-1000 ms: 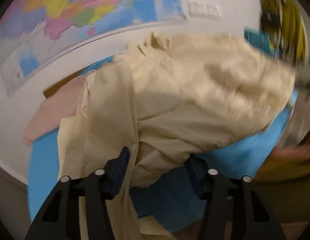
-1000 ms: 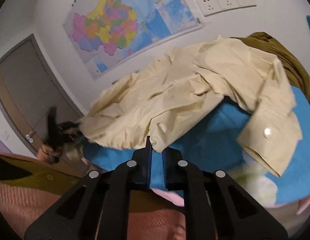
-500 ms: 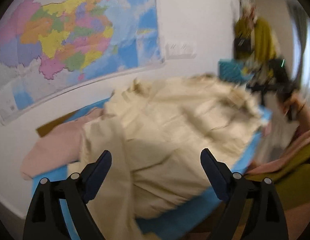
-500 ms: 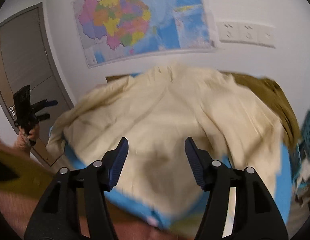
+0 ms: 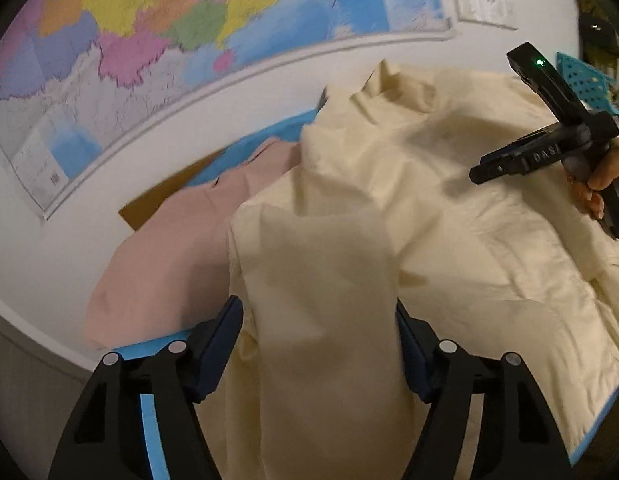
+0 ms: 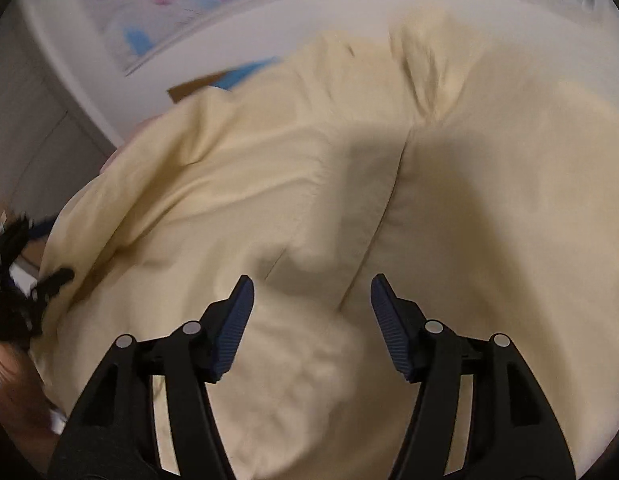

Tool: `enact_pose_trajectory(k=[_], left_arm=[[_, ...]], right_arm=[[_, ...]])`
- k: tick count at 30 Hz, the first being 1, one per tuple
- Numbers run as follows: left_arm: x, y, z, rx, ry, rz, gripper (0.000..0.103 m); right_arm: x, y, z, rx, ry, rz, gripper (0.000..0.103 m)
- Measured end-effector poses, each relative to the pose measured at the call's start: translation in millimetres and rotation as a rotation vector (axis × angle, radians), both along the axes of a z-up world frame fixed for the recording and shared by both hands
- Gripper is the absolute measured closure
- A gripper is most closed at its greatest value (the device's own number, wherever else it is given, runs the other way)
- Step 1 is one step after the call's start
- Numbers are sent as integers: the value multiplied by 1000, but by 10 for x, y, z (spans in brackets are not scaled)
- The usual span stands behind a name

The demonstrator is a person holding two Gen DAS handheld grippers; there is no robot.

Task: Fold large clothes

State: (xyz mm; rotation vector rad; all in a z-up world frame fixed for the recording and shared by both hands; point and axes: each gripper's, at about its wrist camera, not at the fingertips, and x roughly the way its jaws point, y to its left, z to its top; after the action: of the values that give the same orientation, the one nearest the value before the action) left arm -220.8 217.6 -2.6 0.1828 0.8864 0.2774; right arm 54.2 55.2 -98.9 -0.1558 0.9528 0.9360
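One cream shirt (image 5: 449, 208) lies spread and rumpled over the blue-covered counter (image 5: 269, 136), with one strip of it running down between the fingers of the left tongs (image 5: 319, 332). The left tongs stand fairly wide and are closing, pads not pressing the cloth. The right tongs (image 6: 311, 316) hover over the same shirt (image 6: 389, 160), moderately wide and closing, nothing gripped. One pink garment (image 5: 177, 248) lies beside the shirt, partly under it. One wall map (image 5: 157, 28) hangs behind. One socket panel (image 5: 483, 4) is mounted beside it.
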Motion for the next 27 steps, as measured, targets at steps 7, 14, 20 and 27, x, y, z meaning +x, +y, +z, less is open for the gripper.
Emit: enact_pose_trajectory(k=[7, 14, 20, 27], left_arm=[[143, 178, -100, -7, 14, -4, 42], [352, 601, 127, 18, -4, 107, 50], [321, 785, 234, -46, -44, 144, 49], [-373, 95, 407, -249, -148, -180, 32]], right_arm=[[55, 103, 39, -17, -87, 42, 100], [253, 109, 543, 19, -226, -9, 101], [464, 196, 242, -24, -200, -45, 100], [587, 170, 287, -9, -239, -102, 100]])
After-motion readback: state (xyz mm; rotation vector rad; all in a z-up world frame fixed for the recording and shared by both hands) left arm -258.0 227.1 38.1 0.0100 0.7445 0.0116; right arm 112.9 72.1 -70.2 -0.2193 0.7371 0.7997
